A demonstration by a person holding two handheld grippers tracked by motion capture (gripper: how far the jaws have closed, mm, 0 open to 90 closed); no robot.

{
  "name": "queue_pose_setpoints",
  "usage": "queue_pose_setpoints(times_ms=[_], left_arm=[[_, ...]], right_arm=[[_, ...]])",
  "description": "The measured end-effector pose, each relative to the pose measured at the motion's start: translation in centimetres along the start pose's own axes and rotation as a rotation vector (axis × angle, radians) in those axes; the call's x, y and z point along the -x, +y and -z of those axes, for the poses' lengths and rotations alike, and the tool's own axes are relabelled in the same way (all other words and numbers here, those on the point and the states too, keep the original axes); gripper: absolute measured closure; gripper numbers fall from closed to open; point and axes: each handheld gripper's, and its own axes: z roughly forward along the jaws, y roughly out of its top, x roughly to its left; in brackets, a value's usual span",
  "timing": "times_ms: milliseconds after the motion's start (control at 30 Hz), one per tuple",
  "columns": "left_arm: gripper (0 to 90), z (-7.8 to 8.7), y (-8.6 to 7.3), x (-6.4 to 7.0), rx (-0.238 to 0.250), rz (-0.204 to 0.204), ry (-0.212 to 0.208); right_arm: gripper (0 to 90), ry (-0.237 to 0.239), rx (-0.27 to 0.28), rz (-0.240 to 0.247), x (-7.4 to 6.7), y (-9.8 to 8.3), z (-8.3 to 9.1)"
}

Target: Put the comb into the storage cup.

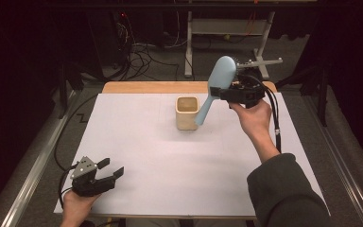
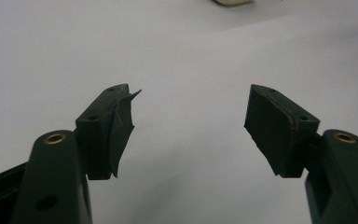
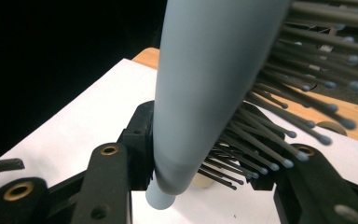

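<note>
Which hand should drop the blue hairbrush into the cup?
Right. The right gripper already clamps the hairbrush, its handle hanging beside the cup. The left gripper sits open at the table's near corner.

Dark room; cables (image 1: pixel 142 56) sprawl on grey floor (image 1: pixel 217 56) beside a metal stand (image 1: pixel 227 26).

High view: fixed above the person's side, facing forward and down; takes in the whole white table sheet (image 1: pixel 170 156) at a distance, dark floor beyond.
Left gripper view: rides low over the sheet (image 2: pixel 177 56), facing along its jaws, very near the surface.
Right gripper view: raised, facing down past a pale blue hairbrush (image 3: pixel 205 84) pressed close to the lens.
Shared: all three views show the white sheet; high and right gripper views share the hairbrush (image 1: pixel 216 85) and the table's wooden far edge (image 1: pixel 156 87).
</note>
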Motion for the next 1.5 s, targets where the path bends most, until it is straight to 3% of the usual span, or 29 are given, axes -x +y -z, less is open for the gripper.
queue_pose_setpoints(times_ms=[1500], left_arm=[[32.5, -0.1, 0.0, 0.0, -0.006, -0.006, -0.004]], right_arm=[[53.2, -0.081, 0.011, -0.021, 0.1, 2.5, -3.9]])
